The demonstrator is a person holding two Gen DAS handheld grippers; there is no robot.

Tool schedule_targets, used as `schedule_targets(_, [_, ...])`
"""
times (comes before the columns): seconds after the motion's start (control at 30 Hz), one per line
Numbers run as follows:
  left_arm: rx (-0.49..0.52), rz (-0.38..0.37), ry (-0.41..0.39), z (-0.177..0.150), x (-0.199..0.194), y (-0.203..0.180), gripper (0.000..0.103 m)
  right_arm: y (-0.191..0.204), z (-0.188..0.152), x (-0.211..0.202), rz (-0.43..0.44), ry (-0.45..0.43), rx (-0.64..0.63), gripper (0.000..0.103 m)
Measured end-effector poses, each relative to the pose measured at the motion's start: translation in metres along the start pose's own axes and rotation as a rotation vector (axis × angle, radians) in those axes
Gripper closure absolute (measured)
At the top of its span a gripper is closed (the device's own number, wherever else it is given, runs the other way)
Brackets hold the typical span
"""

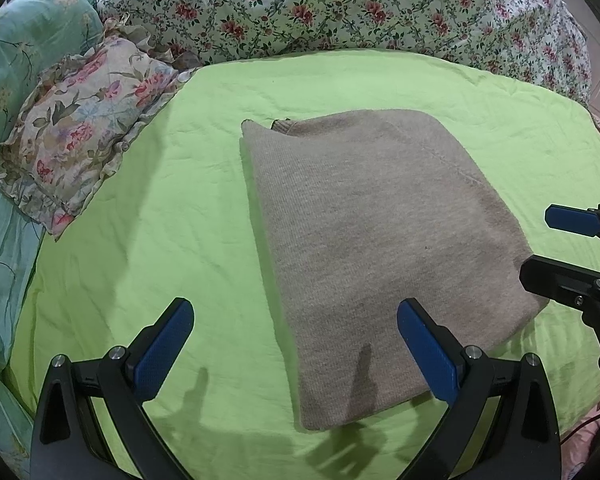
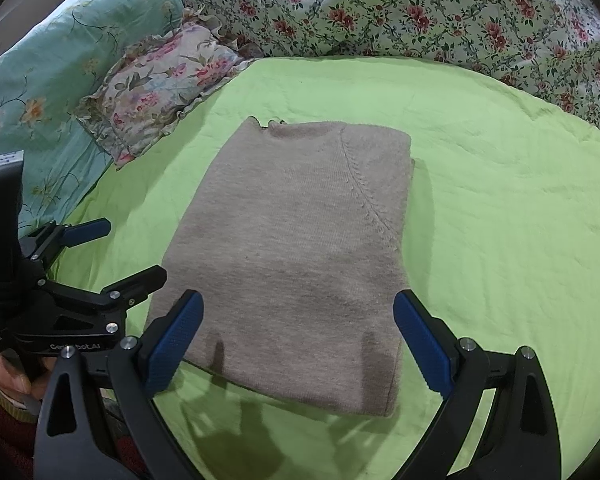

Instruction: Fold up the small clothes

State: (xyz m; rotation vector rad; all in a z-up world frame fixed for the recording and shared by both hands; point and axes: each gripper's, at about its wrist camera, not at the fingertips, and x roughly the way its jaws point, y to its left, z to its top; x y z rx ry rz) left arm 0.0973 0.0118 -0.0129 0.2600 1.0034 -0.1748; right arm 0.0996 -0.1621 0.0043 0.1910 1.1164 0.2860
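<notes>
A beige knit sweater (image 1: 380, 240) lies folded into a flat rectangle on the green sheet (image 1: 180, 240); it also shows in the right wrist view (image 2: 296, 248). My left gripper (image 1: 296, 320) is open and empty, hovering above the sweater's near left edge. My right gripper (image 2: 300, 312) is open and empty above the sweater's near edge. The right gripper also shows at the right of the left wrist view (image 1: 548, 240), open. The left gripper shows at the left of the right wrist view (image 2: 128, 248), open.
A floral frilled pillow (image 1: 80, 128) lies at the left of the green sheet (image 2: 500, 220). A floral quilt (image 1: 340, 4) is bunched along the back. A teal floral blanket (image 1: 28, 40) lies at the far left.
</notes>
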Motion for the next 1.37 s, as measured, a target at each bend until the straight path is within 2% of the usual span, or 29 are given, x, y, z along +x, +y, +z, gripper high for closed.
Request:
schedule_targets(0.83, [0.005,0.010,-0.017,0.005,-0.002,-0.003,0.001,0.000,0.001,-0.005,0.000,-0.007,-0.001,0.007])
schedule_targets(1.37, [-0.038,0.001,-0.019,0.006,-0.002,0.009,0.001,-0.009,0.006,-0.003,0.008,-0.011,0.006,0.007])
